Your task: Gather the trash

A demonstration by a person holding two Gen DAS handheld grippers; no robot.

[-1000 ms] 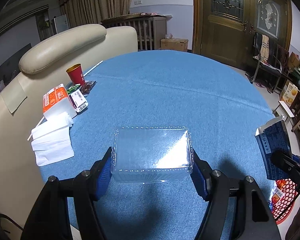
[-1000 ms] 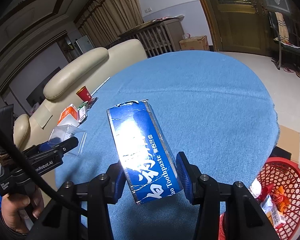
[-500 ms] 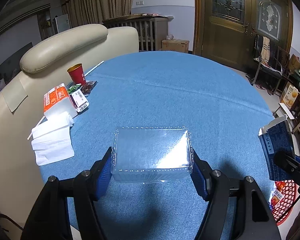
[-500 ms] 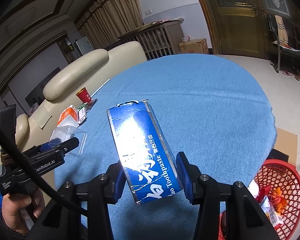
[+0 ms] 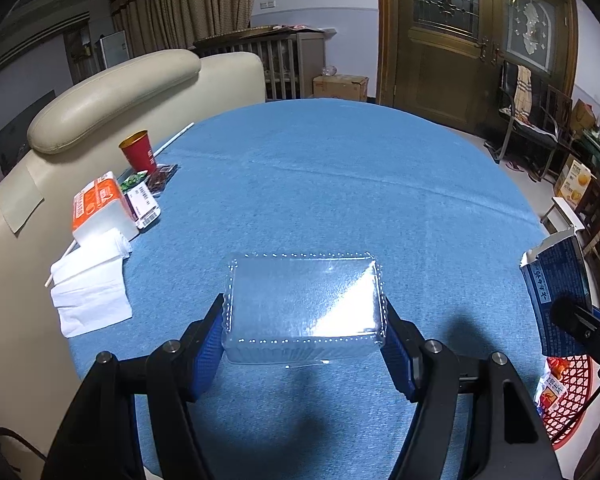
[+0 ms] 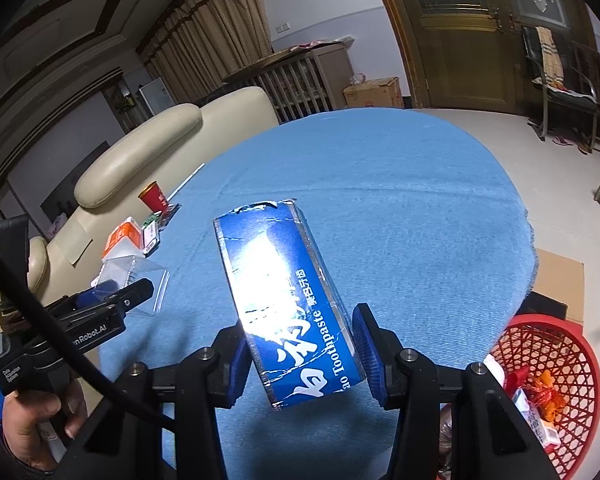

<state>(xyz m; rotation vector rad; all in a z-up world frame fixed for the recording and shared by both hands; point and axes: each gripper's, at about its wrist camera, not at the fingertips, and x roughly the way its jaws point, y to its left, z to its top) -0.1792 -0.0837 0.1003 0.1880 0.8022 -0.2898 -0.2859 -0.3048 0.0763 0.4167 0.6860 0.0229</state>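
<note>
My left gripper (image 5: 304, 340) is shut on a clear plastic container (image 5: 304, 304), held above the blue tablecloth (image 5: 340, 184). My right gripper (image 6: 300, 344) is shut on a torn blue toothpaste box (image 6: 284, 292), tilted with its open end up and to the left. The same box (image 5: 556, 288) shows at the right edge of the left wrist view. A red mesh basket (image 6: 556, 376) with wrappers in it stands on the floor at the lower right, just right of the right gripper. The clear container (image 6: 136, 276) and the left gripper (image 6: 108, 300) appear at the left of the right wrist view.
At the table's left edge lie a red paper cup (image 5: 138, 152), an orange tissue pack (image 5: 100, 208), small wrappers (image 5: 148, 196), white tissues (image 5: 92, 284) and a straw. A cream sofa (image 5: 112, 92) stands behind. A person's hand (image 6: 32, 420) holds the left gripper.
The right wrist view has shifted slightly, so more of the red basket shows at the lower right. Both grips are unchanged.
</note>
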